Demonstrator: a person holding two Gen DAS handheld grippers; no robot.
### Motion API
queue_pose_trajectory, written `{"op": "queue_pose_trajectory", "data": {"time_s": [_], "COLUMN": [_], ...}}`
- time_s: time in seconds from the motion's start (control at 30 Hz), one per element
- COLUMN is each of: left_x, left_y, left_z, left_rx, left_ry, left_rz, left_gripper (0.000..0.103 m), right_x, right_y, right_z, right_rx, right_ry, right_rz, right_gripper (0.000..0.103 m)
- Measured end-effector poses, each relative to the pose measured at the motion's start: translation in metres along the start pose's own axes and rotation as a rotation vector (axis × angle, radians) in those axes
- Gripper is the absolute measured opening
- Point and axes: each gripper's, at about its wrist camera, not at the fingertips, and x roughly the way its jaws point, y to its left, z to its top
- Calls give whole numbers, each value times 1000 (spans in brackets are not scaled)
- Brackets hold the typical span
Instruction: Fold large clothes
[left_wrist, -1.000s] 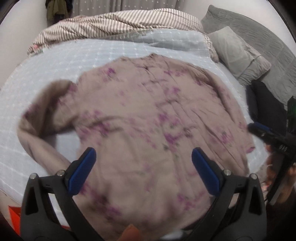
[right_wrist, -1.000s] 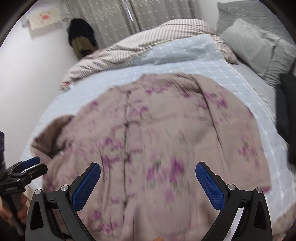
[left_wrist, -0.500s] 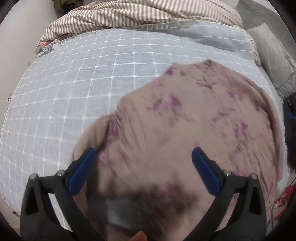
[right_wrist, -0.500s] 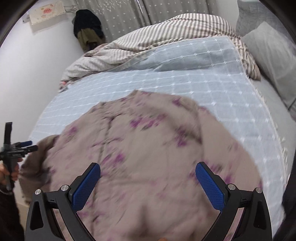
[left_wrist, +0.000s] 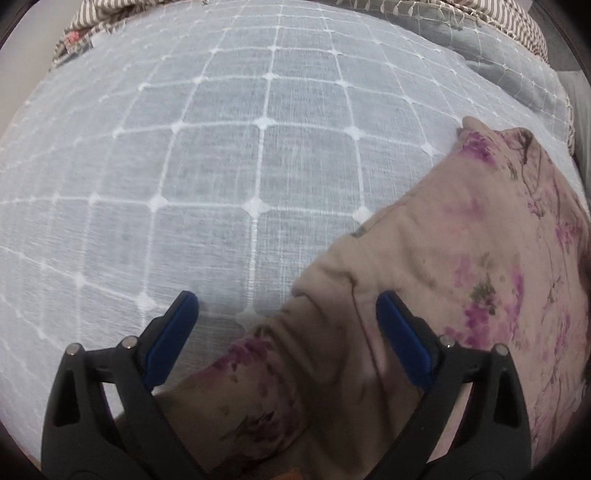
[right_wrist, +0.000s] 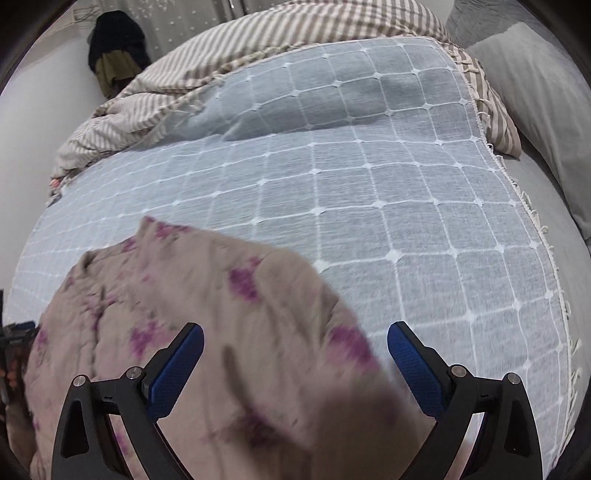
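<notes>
A large beige garment with purple flower print (left_wrist: 461, 258) lies spread on a pale blue checked bedspread (left_wrist: 221, 147). In the left wrist view its left sleeve runs down between the blue pads of my left gripper (left_wrist: 286, 312), which is open and low over the sleeve. In the right wrist view the garment (right_wrist: 192, 295) fills the lower left, and its right shoulder and sleeve lie between the pads of my open right gripper (right_wrist: 295, 343). Neither gripper holds cloth. The garment's lower part is out of view.
A striped brown and white duvet (right_wrist: 258, 48) is bunched at the far end of the bed. A grey pillow (right_wrist: 535, 103) lies at the right. Dark clothes (right_wrist: 114, 48) hang by the curtain. The bedspread's fringed edge (right_wrist: 532, 218) runs down the right side.
Both grippers have moved apart and down toward the bed: the left one to the garment's left sleeve, the right one to its right shoulder. Both stayed open.
</notes>
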Motion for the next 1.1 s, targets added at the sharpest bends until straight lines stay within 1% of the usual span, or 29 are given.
{"op": "queue_pose_trajectory", "data": {"time_s": [0.07,0.13,0.23,0.27,0.3,0.33,0.37,0.4,0.43,0.47,0.5,0.53,0.57,0.6,0.63,0.67,0.7,0.73,0.77,0.8,0.83,0.87,0.9,0.93,0.97,1.0,1.03,1.07,1.1], "left_x": [6,6,1,-1,-3,-7,-10,-15,-19,-23,-29,-35,-46,-55,-62,-73,-85,-94,-111,-128,-140,-153,-158,-158,-153,-146,-137,-124,-110], "left_y": [4,6,2,1,-3,-8,-7,-11,-13,-12,-11,-12,-13,-12,-6,-2,1,2,1,1,3,10,15,18,19,19,16,10,5], "left_z": [-10,-19,-30,-32,-34,-38,-39,-43,-41,-42,-44,-42,-39,-33,-23,-13,-2,5,17,26,34,44,52,59,65,66,66,63,56], "left_rx": [2,1,10,11,12,15,13,1,-19,-37,-66,-89,-108,-125,-143,-168,-193,-201,-198,-202,-208,-223,-228,-226,-212,-200,-182,-143,-102], "left_ry": [11,-20,-45,-52,-56,-67,-83,-98,-124,-146,-176,-214,-275,-326,-364,-402,-436,-467,-547,-631,-679,-708,-693,-658,-599,-548,-515,-462,-403], "left_rz": [-62,-96,-124,-128,-133,-137,-143,-160,-132,-107,-86,-57,3,42,51,41,38,70,150,211,213,181,153,116,83,70,66,53,39], "left_gripper": [98,98,98,96,90,85,70,51,42,31,24,22,20,19,19,19,11,7,0,0,0,0,0,0,2,6,14,44,73], "right_x": [14,30,58,68,72,70,68,64,60,55,51,42,35,28,19,9,-1,-8,-16,-27,-33,-37,-34,-30,-20,-3,14,34,54], "right_y": [-10,-18,-32,-36,-35,-31,-26,-19,-13,-5,2,13,17,19,20,19,18,16,15,13,9,4,-1,-1,-1,0,-1,-5,-13], "right_z": [6,12,10,7,3,1,0,-1,-2,-3,-4,-5,-5,-5,-4,-1,2,4,6,9,12,15,18,21,21,20,17,13,6], "right_rx": [11,36,108,138,144,130,117,105,108,90,62,31,30,36,46,59,73,79,85,92,98,110,121,124,104,68,47,50,87], "right_ry": [11,35,100,132,123,106,101,87,78,61,47,9,-17,-44,-79,-114,-148,-175,-207,-258,-284,-296,-287,-279,-265,-229,-183,-115,-37], "right_rz": [-17,-17,32,64,60,50,53,79,81,44,15,-32,-50,-59,-68,-75,-79,-81,-92,-118,-126,-110,-101,-113,-146,-204,-249,-273,-262], "right_gripper": [100,100,98,94,93,88,64,40,36,25,20,18,16,16,15,15,15,14,14,14,14,14,14,14,14,14,15,16,19]}}
